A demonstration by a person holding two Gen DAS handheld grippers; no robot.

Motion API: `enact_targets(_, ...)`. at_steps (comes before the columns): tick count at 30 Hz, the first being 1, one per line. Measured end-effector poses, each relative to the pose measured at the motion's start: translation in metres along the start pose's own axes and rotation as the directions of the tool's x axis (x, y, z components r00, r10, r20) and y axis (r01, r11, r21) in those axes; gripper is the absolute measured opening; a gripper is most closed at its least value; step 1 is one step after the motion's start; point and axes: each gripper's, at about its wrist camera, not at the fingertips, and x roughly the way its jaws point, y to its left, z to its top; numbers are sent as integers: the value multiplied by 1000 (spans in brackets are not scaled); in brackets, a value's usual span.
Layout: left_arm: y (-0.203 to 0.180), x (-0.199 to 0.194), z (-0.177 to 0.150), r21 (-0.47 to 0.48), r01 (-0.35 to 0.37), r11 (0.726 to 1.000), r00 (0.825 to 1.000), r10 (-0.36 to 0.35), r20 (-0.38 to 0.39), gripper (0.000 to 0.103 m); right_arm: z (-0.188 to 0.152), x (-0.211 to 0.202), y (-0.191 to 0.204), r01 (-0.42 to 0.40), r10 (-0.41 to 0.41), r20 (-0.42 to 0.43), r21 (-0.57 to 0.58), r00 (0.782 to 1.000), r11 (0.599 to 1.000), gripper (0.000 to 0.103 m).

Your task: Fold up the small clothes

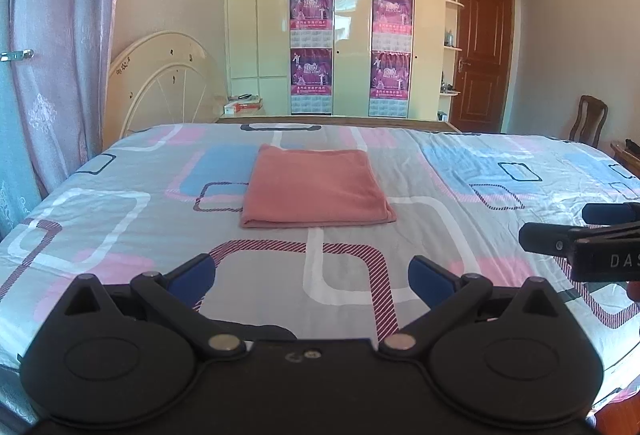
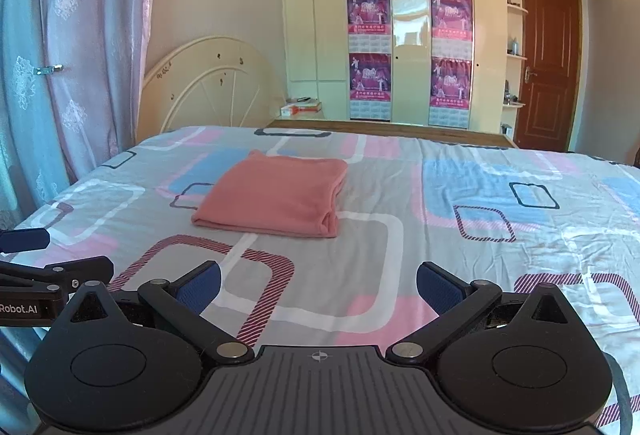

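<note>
A salmon-pink cloth (image 1: 316, 187) lies folded into a neat rectangle on the bed, in the middle; it also shows in the right wrist view (image 2: 276, 197). My left gripper (image 1: 312, 281) is open and empty, above the bed's near part, well short of the cloth. My right gripper (image 2: 318, 289) is open and empty too, nearer than the cloth and to its right. The right gripper shows at the right edge of the left wrist view (image 1: 568, 231), and the left gripper at the left edge of the right wrist view (image 2: 52, 255).
The bed (image 1: 460, 195) has a sheet patterned in grey, pink and blue. Curtains (image 1: 52, 55) hang at the left. A cream headboard (image 1: 164, 83), a wardrobe (image 1: 352, 35) with posters, a brown door (image 1: 482, 51) and a chair (image 1: 588, 119) stand behind.
</note>
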Motion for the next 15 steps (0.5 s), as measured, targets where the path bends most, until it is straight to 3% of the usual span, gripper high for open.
enact_targets(15,3,1,2,12,19,1000,1000,-19,11,103,2,-5,1,22,-22,7,-12,1000,1000,103)
